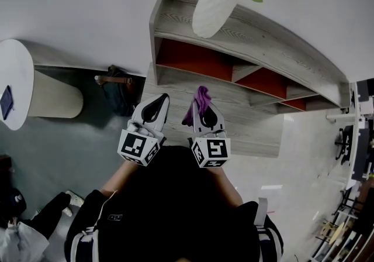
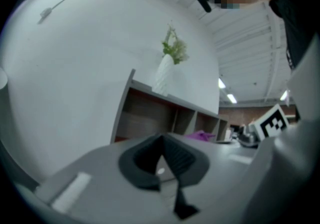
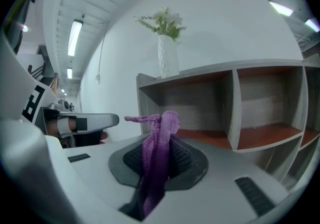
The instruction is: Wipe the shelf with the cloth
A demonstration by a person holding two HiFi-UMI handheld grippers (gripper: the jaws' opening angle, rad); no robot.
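A grey wooden shelf (image 1: 251,33) with red-orange compartment floors (image 3: 260,135) stands against the white wall. My right gripper (image 1: 204,110) is shut on a purple cloth (image 3: 157,160), which sticks up from between its jaws in the right gripper view and shows as a purple tuft (image 1: 201,100) in the head view. It hangs in front of the shelf, short of the lower board (image 1: 257,120). My left gripper (image 1: 155,109) is beside it to the left, shut with nothing in it (image 2: 162,165). The cloth (image 2: 202,136) also shows small in the left gripper view.
A white vase (image 1: 215,2) with green sprigs stands on the shelf's top at its left end. A round white table (image 1: 14,82) is at the far left. A dark bag (image 1: 120,91) lies on the floor by the shelf's left side. Clutter lines the right edge (image 1: 350,155).
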